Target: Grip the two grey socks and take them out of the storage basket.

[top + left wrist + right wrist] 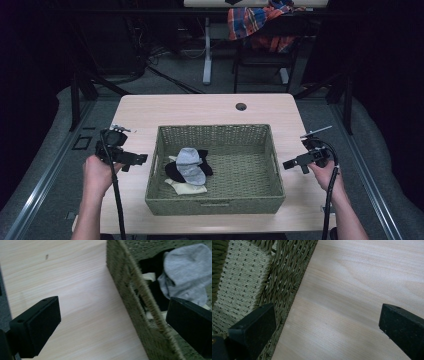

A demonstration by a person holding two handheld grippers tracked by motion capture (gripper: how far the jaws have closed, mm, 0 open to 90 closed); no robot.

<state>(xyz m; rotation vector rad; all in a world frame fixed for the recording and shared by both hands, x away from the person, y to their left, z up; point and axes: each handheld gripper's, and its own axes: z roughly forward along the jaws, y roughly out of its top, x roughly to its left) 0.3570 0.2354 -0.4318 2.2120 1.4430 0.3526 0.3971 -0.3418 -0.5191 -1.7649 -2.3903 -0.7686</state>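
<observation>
In the high view we see a pale wooden table [210,107] filling the middle of the frame, with a green woven basket [215,204] sitting on its nearer half. Inside the basket, toward its left side, lies a small heap of socks: a grey sock [190,162] on top, a black sock [172,171] under it, and a cream sock [187,188] at the bottom edge of the heap.

At the left of the frame we see the left gripper [141,158] held in the left hand [97,172], just beside the basket's left wall, its tips pointing toward the basket. In the left gripper view its jaws stand spread wide, with nothing between them but the basket's rim [146,302] running down the centre right of the frame; the grey sock [185,270] sits in the upper right, the black sock [153,265] beside it, bare table [70,285] at the left.

At the right of the high view we see the right gripper [288,164] in the right hand [327,175], just beside the basket's right wall. In the right gripper view its jaws are likewise spread and hold nothing; the basket's woven wall [279,272] fills the upper left, table [362,290] the rest.

At the top of the high view, a plaid cloth [252,22] hangs over dark furniture beyond the table.
</observation>
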